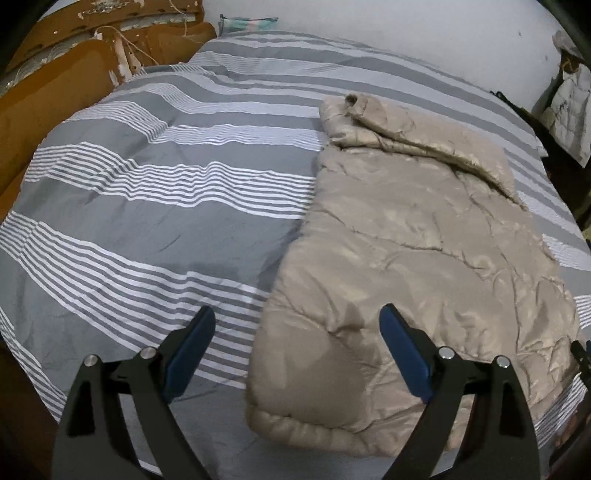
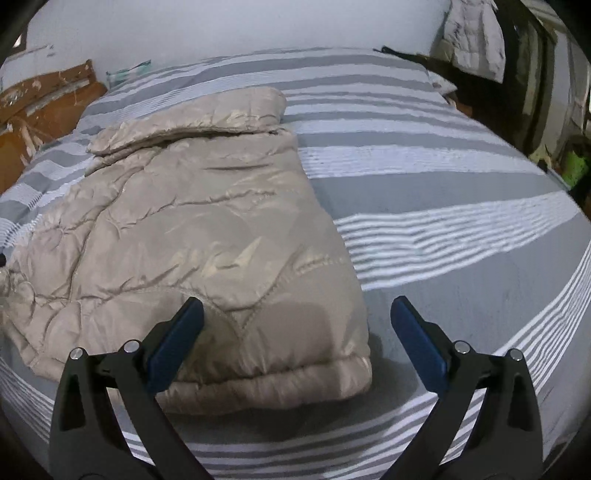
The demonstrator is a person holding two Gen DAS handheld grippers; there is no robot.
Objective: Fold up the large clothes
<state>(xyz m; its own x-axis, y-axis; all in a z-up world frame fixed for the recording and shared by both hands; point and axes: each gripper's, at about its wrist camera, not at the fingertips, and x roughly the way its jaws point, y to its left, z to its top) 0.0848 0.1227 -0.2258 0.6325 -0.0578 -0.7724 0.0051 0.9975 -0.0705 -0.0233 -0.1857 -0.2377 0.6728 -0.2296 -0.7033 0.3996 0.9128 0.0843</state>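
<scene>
Coat (image 1: 417, 258): beige, shiny, quilted, puffy; folded lengthwise into a long slab, a padded flap doubled over the far end. Lies on bed (image 1: 155, 206), grey/white striped cover, lightly rumpled. Worn brown headboard (image 1: 48, 92) at far left, surface chipped. Pale jacket (image 2: 474, 35) hangs at far right.

Left gripper (image 1: 297, 330): jaws spread wide, nothing pinched, above coat's near left corner. Right gripper (image 2: 297, 321): same, spread wide, empty, above near right corner. Blue pads (image 2: 177, 343), black frames.
</scene>
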